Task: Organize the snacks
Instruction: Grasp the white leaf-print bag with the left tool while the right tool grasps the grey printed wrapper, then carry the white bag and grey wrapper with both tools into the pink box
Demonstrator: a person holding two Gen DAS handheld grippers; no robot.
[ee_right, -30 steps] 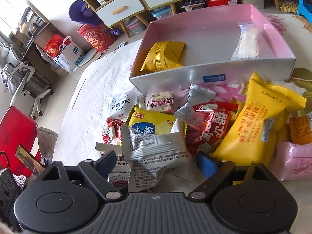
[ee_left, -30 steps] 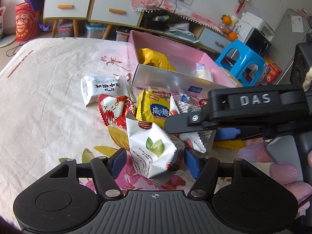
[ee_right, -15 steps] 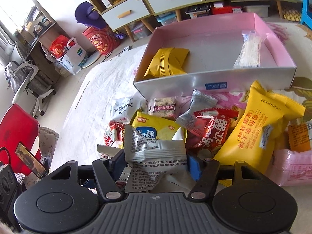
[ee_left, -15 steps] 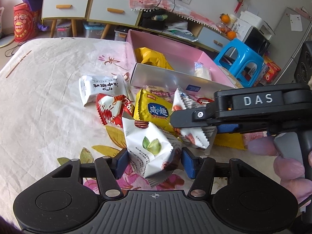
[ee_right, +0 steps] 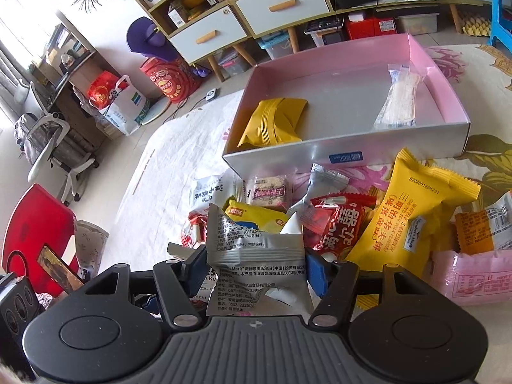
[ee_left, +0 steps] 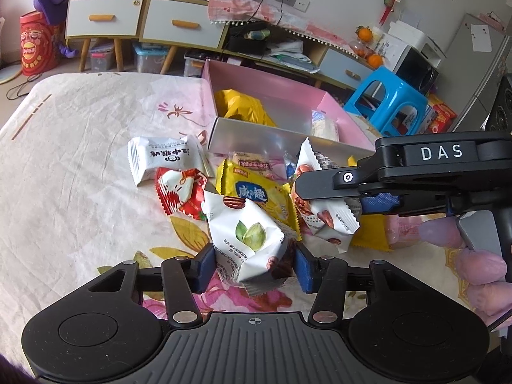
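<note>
My left gripper [ee_left: 252,267] is shut on a white nut snack packet [ee_left: 248,240] with a green nut picture, held just above the pile. My right gripper [ee_right: 254,272] is shut on a white and silver snack packet [ee_right: 256,256]; the same packet shows in the left wrist view [ee_left: 323,204] under the right gripper's black body. A pink box [ee_right: 448,96] lies beyond the pile and holds a yellow packet [ee_right: 275,121] and a clear wrapped snack [ee_right: 400,102]. The pile holds a long yellow sandwich packet [ee_right: 412,220], a red packet [ee_right: 339,227] and a yellow biscuit packet [ee_left: 256,192].
The snacks lie on a flowered cloth [ee_left: 80,176]. A white packet [ee_left: 163,156] and a red-white packet [ee_left: 179,192] lie left of the pile. A pink packet [ee_right: 473,281] lies at the right. Drawers [ee_left: 105,16], a blue stool [ee_left: 390,99] and a red chair [ee_right: 35,224] stand around.
Both grippers have closed on their packets and lifted them a little from the pile. The right gripper with its packet has risen and moved toward the box.
</note>
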